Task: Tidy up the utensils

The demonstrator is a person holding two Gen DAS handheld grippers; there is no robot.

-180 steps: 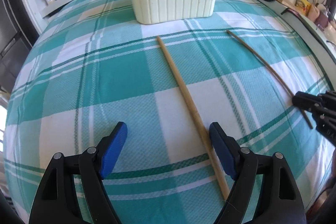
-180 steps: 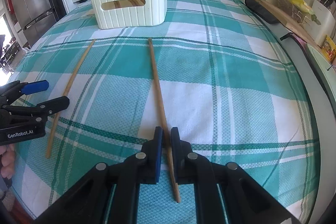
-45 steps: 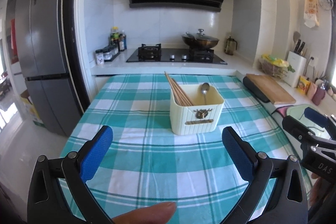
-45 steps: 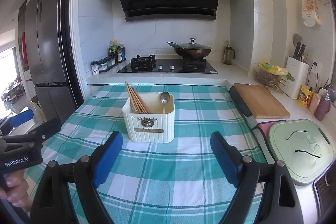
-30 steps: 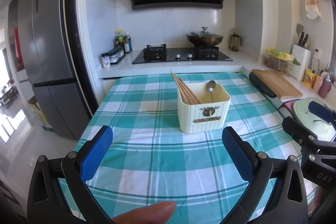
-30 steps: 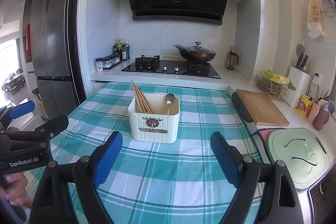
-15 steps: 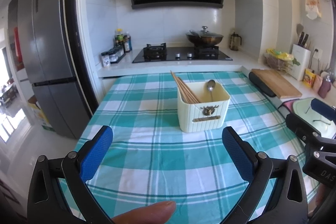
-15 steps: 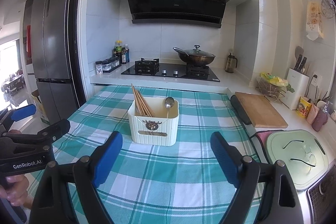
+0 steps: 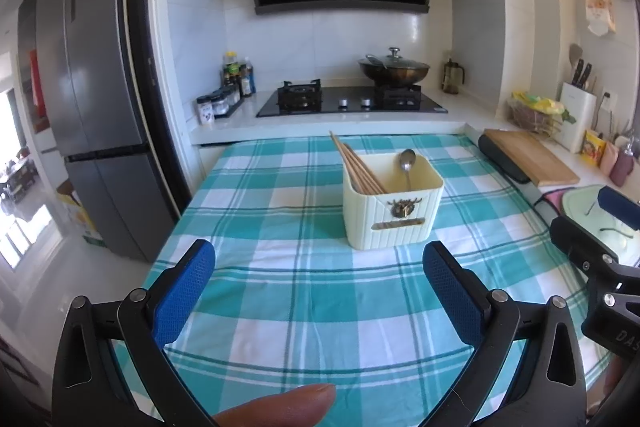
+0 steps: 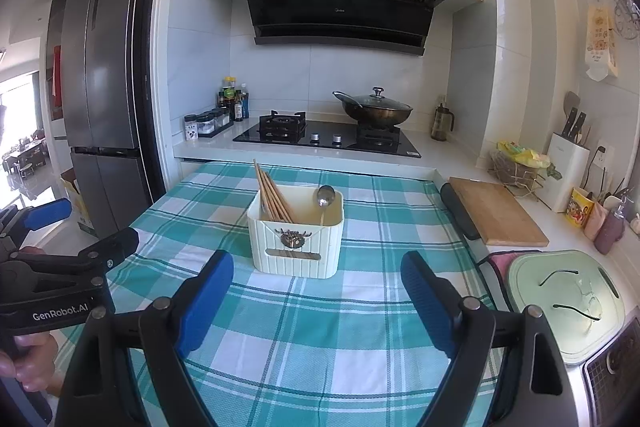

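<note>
Both chopsticks, earlier lying on the worktop (image 9: 304, 291), are now seen in the holder (image 9: 394, 205) beside the spoon (image 9: 407, 163); left gripper (image 9: 318, 291) and right gripper (image 10: 316, 297) are held apart, empty; organizing is judged complete.

Bright daylight enters left of the tall grey steel refrigerator (image 9: 96, 99), overexposed there; edges bow with dark vignetted corners; centre sharp.
</note>
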